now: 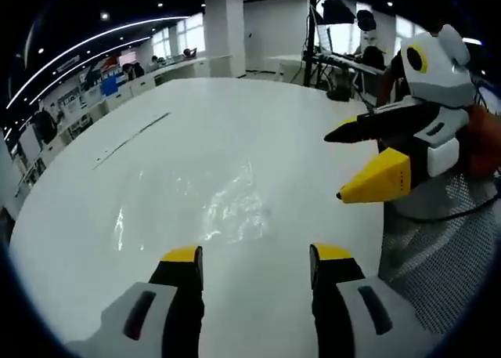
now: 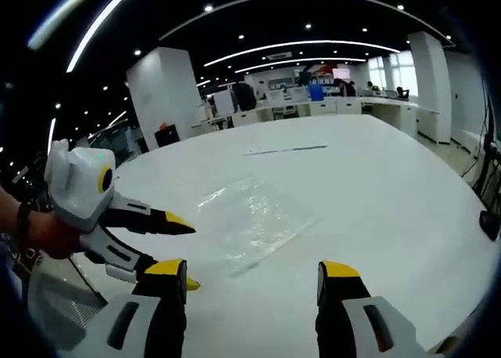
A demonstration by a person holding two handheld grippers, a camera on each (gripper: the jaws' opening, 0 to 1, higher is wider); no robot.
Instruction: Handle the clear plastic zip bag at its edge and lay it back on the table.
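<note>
zip bag [image 2: 254,217] flat on table [image 2: 391,186] | both grippers open, off bag

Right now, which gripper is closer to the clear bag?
Left, probably. The left gripper hangs open just short of the clear bag. The right gripper, open too, hangs further off beside it.

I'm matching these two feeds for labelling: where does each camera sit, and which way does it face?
Left gripper view: rides the left gripper, facing the clear plastic zip bag on the round white table; the right gripper enters from the right.
Right gripper view: rides the right gripper, facing the bag; the left gripper and a hand enter left.
Shared: bag, table, both grippers open.
</note>
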